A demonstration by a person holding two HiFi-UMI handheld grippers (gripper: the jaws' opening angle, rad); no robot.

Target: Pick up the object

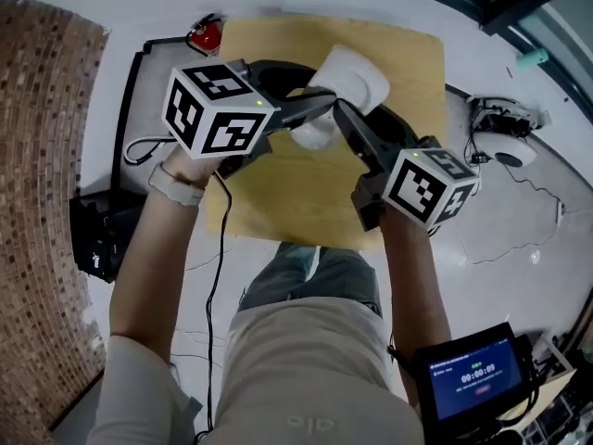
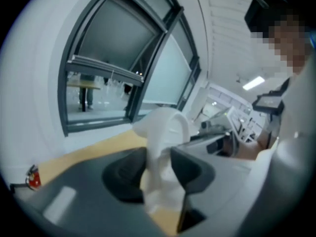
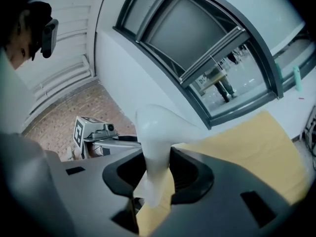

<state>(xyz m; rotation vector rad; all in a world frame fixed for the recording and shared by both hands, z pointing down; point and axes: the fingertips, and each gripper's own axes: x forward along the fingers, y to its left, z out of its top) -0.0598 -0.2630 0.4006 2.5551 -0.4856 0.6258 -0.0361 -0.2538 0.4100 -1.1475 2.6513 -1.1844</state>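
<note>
A red extinguisher [image 1: 206, 35] stands beside the wooden table [image 1: 278, 193].

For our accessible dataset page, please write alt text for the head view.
The left gripper and right gripper both clamp a white object over a light wooden table. The person's forearms and lap fill the lower frame.

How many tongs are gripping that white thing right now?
2. The left tongs clamp the white object from the head view's left, the right tongs from its right, above the wooden table.
</note>
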